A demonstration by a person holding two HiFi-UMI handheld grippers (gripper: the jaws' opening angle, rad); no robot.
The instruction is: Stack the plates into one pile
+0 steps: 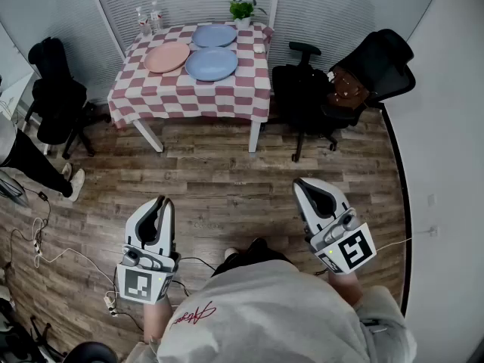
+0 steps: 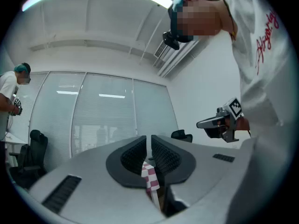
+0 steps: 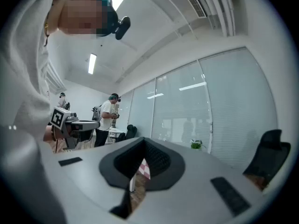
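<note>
Three round plates lie side by side, unstacked, on the table (image 1: 189, 97) with a red-and-white checked cloth, across the room from me. A pink plate (image 1: 166, 57) is at left, a blue plate (image 1: 211, 63) just beside it, and a second blue plate (image 1: 214, 35) behind. A small potted plant (image 1: 242, 7) stands at the far edge. Well apart from the table, over the wooden floor (image 1: 227, 180), I hold my left tool (image 1: 161, 201) and right tool (image 1: 302, 184), both pressed together and pinching nothing.

Plates (image 1: 212, 63) hidden in both gripper views; only tablecloth (image 2: 149, 178) sliver shows between jaws. Bystander (image 1: 30, 161) cut by left edge.
</note>
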